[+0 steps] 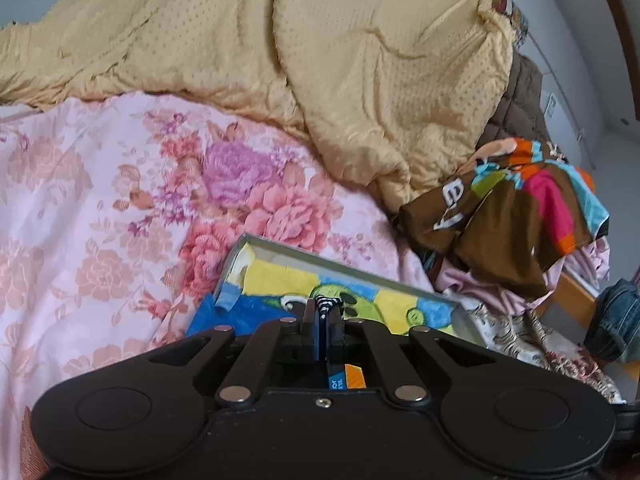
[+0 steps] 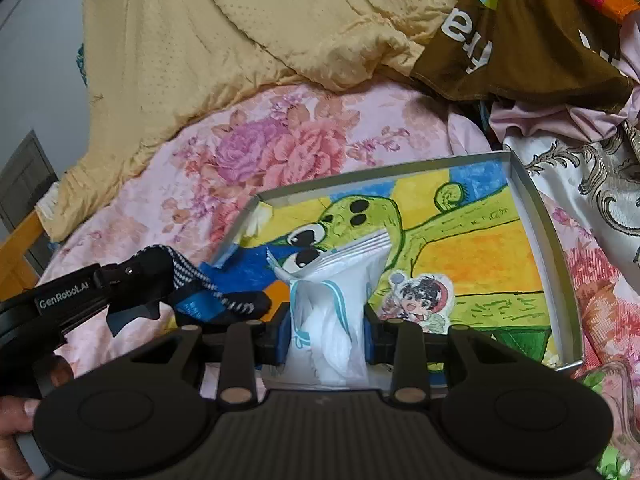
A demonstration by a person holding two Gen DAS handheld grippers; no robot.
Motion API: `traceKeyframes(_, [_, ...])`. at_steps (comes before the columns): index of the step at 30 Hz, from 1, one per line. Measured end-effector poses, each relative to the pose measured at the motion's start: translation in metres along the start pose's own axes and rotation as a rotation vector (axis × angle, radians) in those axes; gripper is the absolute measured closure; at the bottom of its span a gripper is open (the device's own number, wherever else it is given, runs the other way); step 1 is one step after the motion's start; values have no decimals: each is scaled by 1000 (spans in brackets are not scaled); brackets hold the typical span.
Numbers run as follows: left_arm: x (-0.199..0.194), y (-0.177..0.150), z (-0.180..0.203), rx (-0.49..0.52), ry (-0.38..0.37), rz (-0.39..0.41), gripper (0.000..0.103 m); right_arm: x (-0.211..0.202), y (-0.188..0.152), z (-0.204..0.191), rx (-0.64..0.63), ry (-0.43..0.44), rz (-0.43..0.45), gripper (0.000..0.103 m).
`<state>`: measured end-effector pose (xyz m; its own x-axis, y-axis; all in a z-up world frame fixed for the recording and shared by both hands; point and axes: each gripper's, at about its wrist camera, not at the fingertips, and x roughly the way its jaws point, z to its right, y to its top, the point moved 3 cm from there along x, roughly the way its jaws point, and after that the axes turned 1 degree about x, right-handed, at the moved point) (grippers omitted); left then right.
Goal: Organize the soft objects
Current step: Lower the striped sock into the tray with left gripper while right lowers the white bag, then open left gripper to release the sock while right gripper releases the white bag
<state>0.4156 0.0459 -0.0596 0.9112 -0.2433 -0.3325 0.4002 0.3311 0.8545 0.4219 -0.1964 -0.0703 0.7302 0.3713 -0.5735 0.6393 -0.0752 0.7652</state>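
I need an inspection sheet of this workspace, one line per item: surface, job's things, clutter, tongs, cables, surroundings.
Surface: pink floral bedspread on a bed.
Job's things: shallow box with a cartoon picture inside; black-and-white patterned sock; white cloth with blue stripes.
Clutter: yellow quilt, brown multicoloured cloth, denim item, pale ornate fabric.
Tongs: left tongs shut on the sock beside the box; right tongs shut on the white cloth over the box.
Cables: nothing seen.
Surroundings: wooden bed frame, pale wall.
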Motion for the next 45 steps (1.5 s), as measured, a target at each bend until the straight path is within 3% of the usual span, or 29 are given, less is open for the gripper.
traceKeyframes(10, [19,-19,-3,1,7,-119,98,20,2,8,40,-31,-44,65])
traceKeyframes(29, [29,-34,15,115,9,-217,89,30,3,19,59,-91,-59,57])
traceKeyframes(37, [25,-33,16,117,30,-209,75,23,4,20,79,-88,-51,52])
traceKeyframes(45, [8,-25,25,122,35,-170,52,5,6,17,58,-101,-16,39])
